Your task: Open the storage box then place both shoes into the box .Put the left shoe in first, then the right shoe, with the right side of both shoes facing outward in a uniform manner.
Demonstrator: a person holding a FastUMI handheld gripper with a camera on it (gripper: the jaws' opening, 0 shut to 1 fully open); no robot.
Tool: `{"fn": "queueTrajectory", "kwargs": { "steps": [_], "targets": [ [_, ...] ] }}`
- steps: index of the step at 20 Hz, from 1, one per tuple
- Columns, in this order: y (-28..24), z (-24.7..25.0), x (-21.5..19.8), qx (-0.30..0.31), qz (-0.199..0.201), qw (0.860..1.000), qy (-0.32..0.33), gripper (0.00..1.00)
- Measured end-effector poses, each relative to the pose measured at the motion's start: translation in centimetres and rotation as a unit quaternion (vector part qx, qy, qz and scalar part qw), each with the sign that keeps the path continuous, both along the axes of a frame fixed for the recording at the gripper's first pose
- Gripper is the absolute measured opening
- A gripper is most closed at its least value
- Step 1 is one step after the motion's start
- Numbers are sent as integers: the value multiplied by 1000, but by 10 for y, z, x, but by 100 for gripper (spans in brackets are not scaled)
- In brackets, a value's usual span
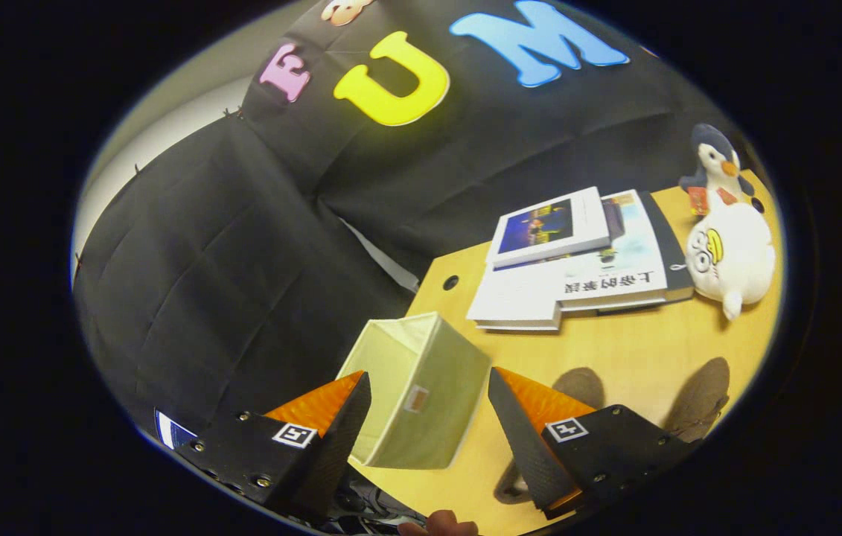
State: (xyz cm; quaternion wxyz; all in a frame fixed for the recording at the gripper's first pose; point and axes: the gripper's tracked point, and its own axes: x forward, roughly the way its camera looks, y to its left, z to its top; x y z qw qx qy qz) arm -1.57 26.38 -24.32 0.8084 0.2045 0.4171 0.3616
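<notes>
Fingers [316,417] of the gripper [428,432] stand wide apart and hold nothing. A bit of a hand [441,525] peeks in just below them.

Between the fingers sits the box [421,391]. It is pale green cloth, open on top, and tipped a little. It stands at the near corner of the table [614,350], right by the edge. A small tag is on its front side. I cannot tell if the fingers touch it.

Two brown shoes lie on the table beside the far finger. One shoe [581,387] is partly behind that finger. The other shoe [700,398] is a little further along, near the table's side edge.

Past the box, in the middle of the table, lie some books [584,275] in a flat pile. A smaller book [549,227] rests on top.

Next to the books, at the far corner, sits a white plush toy [733,257]. A penguin toy [715,167] stands just behind it.

A small round hole [450,282] is in the table near its back edge.
</notes>
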Motion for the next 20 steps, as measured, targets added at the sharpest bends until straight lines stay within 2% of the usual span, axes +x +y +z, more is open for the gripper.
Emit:
{"fn": "queueTrajectory", "kwargs": {
  "steps": [7,12,17,20],
  "targets": [
    [-61,-53,-14,-69,-44,996,26,96],
    [-75,-107,-39,-123,-26,990,68,94],
    [-76,-145,-52,-187,15,979,82,89],
    [-75,-166,-49,-213,11,972,99,84]
  ]
}}
